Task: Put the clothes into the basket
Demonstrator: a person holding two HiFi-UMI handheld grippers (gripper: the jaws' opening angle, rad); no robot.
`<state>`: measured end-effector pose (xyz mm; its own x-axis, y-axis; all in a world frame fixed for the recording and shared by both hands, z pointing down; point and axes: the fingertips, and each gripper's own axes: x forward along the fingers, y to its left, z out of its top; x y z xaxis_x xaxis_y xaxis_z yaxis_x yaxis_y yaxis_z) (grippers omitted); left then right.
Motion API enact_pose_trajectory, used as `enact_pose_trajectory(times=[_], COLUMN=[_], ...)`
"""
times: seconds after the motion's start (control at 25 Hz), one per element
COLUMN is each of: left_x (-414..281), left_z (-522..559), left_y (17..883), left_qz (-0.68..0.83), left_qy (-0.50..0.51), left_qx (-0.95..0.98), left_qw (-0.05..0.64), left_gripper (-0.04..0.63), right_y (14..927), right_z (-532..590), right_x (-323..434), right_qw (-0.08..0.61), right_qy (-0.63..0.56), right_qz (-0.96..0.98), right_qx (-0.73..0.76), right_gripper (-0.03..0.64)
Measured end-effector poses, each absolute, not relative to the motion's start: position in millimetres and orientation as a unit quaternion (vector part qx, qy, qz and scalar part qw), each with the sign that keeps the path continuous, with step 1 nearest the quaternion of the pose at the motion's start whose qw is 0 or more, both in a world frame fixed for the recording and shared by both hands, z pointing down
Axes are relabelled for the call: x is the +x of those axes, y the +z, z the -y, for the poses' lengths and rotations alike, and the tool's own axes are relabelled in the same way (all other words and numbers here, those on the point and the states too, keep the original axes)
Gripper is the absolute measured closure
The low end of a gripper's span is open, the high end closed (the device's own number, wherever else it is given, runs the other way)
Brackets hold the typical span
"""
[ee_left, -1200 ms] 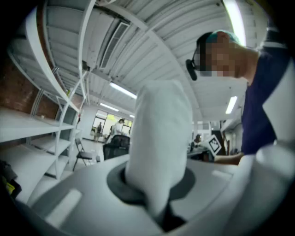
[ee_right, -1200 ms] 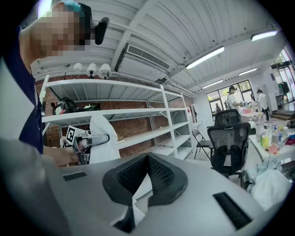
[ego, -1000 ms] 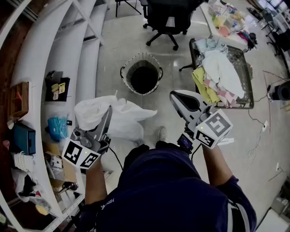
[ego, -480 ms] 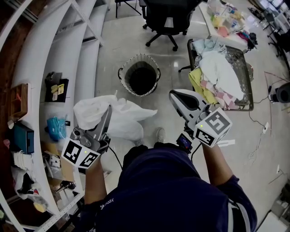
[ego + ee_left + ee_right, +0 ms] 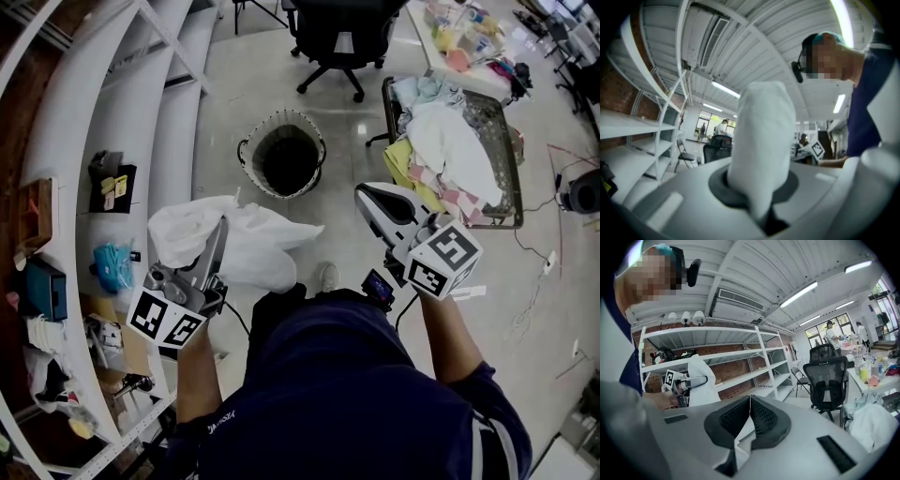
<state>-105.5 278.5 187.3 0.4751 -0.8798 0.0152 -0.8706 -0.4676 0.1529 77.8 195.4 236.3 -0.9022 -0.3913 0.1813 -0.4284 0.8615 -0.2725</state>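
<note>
Left gripper (image 5: 222, 228) pinches one white cloth (image 5: 251, 246); right gripper (image 5: 368, 195) is closed and empty. One basket (image 5: 322, 150) stands ahead.

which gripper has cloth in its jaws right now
The left gripper: it is clamped on a bunched white garment. The right gripper has its jaws closed together with nothing between them.

glossy pale floor (image 5: 225, 103), round basket (image 5: 323, 155) standing on it, clothes (image 5: 450, 141) heaped on mesh table (image 5: 497, 117)
</note>
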Motion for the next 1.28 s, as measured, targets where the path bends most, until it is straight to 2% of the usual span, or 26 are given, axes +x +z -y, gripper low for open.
enact_pose_trajectory(times=[0.52,1.28], left_x=[-136,-242], left_z=[-213,-46], left_y=[204,247], left_qz=[0.491,0.433], left_qy=[-0.039,-0.035], left_qx=[0.866,0.891], left_qw=[0.086,0.131], left_gripper=[0.555,0.555], right_y=[251,283], right_z=[-145,-18], right_x=[53,-63], right_qw=[0.076,0.113], right_qy=[0.167,0.201], right_qz=[0.954,0.932], right_qx=[0.237,0.28], right_gripper=[0.608,0.607])
